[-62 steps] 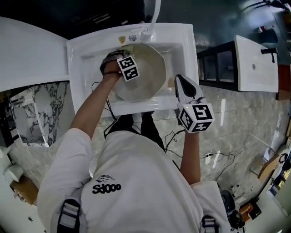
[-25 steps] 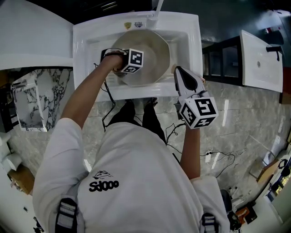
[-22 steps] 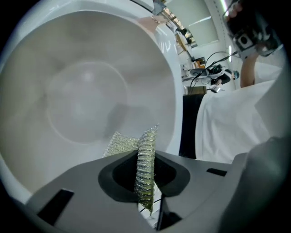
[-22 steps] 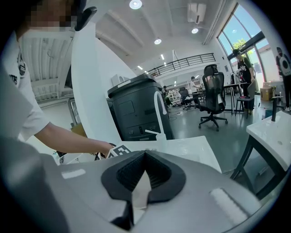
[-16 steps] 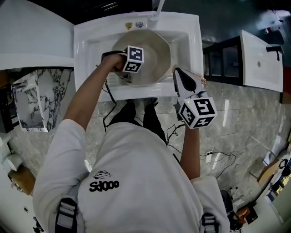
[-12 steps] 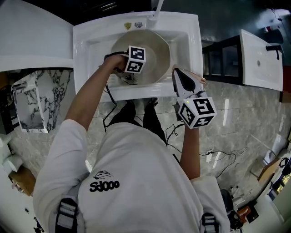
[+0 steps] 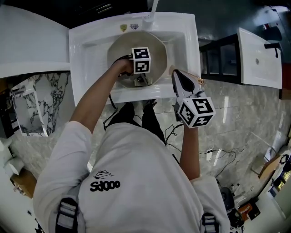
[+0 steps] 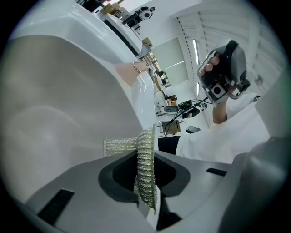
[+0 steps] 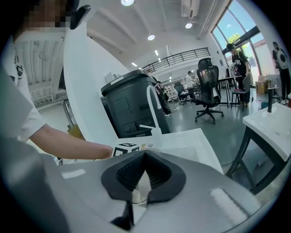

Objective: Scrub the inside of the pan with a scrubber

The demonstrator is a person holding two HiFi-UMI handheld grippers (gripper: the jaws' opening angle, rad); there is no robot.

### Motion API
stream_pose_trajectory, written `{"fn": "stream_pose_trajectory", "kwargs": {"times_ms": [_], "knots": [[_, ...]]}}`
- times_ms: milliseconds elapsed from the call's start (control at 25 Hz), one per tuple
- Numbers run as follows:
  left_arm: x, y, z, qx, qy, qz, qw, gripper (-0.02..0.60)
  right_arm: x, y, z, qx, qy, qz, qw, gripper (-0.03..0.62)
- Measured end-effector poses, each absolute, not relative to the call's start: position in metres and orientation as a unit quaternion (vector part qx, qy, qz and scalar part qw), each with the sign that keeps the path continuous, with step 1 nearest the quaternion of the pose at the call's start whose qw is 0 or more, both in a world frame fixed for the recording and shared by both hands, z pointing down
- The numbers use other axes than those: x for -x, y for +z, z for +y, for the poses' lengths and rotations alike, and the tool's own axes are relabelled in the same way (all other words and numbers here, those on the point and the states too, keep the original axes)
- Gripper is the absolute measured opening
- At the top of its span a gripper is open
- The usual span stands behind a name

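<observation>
The left gripper (image 8: 145,159) has its jaws clamped on a silvery mesh scrubber (image 8: 119,145); the mesh stands on edge between the pads, and one end sticks out to the left, touching the pale inner wall of the pan (image 8: 68,104). In the head view this gripper sits low in the near part of the pan, which lies in the white sink (image 7: 88,45) just below the faucet (image 7: 152,9); most of the bare inside spreads far and left of the scrubber, so my guess is that the next strokes run that way.

The right gripper (image 9: 144,157) has its jaws together at the tips, with a small pale piece pinched low between the pads; I take it for the pan's handle (image 7: 198,80), though its own view does not settle that. It hangs over the sink's near right corner, outside the basin; the handle's long axis runs from the pan's rim right and near toward it. The left gripper is the one in reach of the pan's inside; the right looks placed to steady it; scrubbing appears under way.
</observation>
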State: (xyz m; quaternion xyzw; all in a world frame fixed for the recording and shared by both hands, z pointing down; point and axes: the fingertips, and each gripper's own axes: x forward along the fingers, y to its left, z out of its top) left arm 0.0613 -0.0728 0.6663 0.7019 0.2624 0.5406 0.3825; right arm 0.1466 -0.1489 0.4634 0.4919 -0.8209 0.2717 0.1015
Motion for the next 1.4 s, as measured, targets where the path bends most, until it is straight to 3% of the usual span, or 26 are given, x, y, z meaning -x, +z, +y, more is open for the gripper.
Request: {"fn": "stream_pose_trajectory", "kwargs": {"times_ms": [560,1240,1400], "knots": [[-0.135,0.656,-0.146,-0.795,0.373,0.134,0.459,0.064,-0.160,0.475,-0.162,-0.495,0.279,-0.815,0.116,0.009],[-0.128,0.673,-0.251,-0.858,0.334,-0.089,0.379,0.064,-0.149,0.482,-0.170,-0.493,0.292,-0.811,0.115,0.009],[-0.114,0.680,-0.265,-0.861,0.369,-0.133,0.324,0.063,-0.148,0.481,-0.172,-0.494,0.292,-0.811,0.114,0.009]]}}
